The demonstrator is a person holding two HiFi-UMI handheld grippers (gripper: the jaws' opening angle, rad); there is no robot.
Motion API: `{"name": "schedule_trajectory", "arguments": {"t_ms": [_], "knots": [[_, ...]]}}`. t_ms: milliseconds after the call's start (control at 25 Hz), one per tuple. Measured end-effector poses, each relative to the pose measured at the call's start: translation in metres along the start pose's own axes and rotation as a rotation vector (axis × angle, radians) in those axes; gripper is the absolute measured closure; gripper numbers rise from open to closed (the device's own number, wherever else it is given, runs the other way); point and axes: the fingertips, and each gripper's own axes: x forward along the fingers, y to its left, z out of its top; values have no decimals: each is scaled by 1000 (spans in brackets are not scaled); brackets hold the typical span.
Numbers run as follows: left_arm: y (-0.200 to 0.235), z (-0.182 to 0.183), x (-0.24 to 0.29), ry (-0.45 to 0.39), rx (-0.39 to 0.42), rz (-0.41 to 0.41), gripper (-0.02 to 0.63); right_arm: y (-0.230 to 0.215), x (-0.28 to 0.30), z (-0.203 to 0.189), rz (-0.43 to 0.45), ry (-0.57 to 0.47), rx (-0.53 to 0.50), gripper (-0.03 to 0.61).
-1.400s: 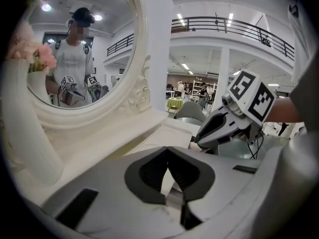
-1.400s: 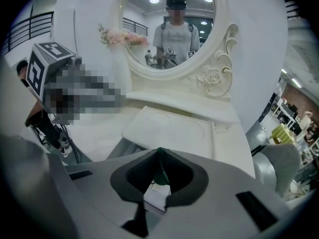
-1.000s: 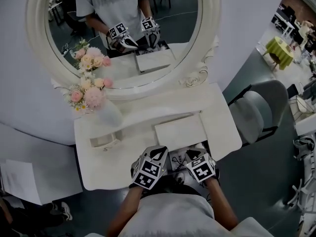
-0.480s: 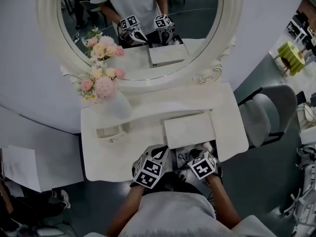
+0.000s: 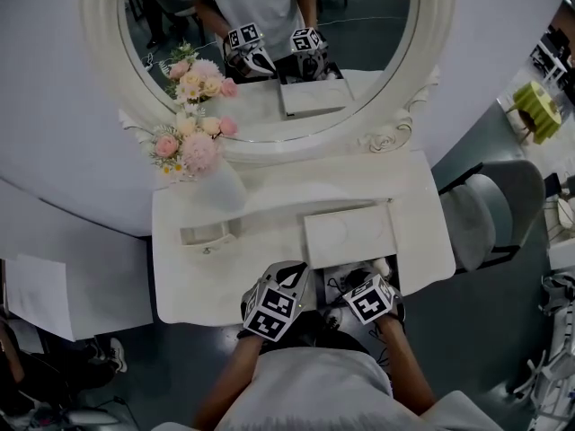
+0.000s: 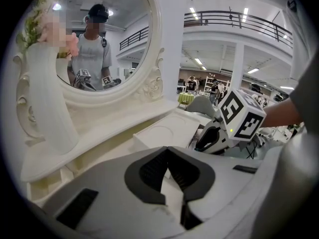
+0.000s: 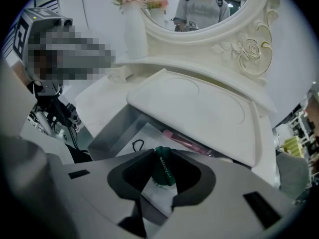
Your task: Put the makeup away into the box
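Note:
A dark green makeup tube (image 7: 163,169) hangs between the fingertips of my right gripper (image 7: 162,153), whose jaws are opening around it. It is over the open grey box (image 7: 107,133), a drawer under the white lid (image 7: 199,108). Inside the box lie a pink stick (image 7: 182,139) and a black loop (image 7: 138,144). In the head view my right gripper (image 5: 349,287) points steeply down at the table's front edge. My left gripper (image 6: 167,153) stands beside it, shut and empty, over the white tabletop (image 5: 207,277).
A white vase of pink flowers (image 5: 202,164) stands at the back left, in front of the round mirror (image 5: 269,52). A small open cubby (image 5: 205,234) sits left of the lid (image 5: 350,234). A grey chair (image 5: 481,209) is to the right.
My right gripper has sunk a little toward the box with the green tube. The left gripper has shifted slightly. The head view has tilted, so the table sits lower in the picture.

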Motion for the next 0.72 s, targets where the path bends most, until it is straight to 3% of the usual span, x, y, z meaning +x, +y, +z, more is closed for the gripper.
{"name": "schedule_trajectory", "arguments": {"t_ms": [360, 560, 720], "knots": [[9, 1, -5, -5, -15, 25, 618, -1, -5, 2, 43, -37, 5, 436], [14, 5, -7, -18, -13, 42, 618, -15, -18, 21, -21, -45, 17, 436], [28, 15, -17, -49, -12, 83, 618, -24, -34, 52, -55, -109, 24, 448]]}}
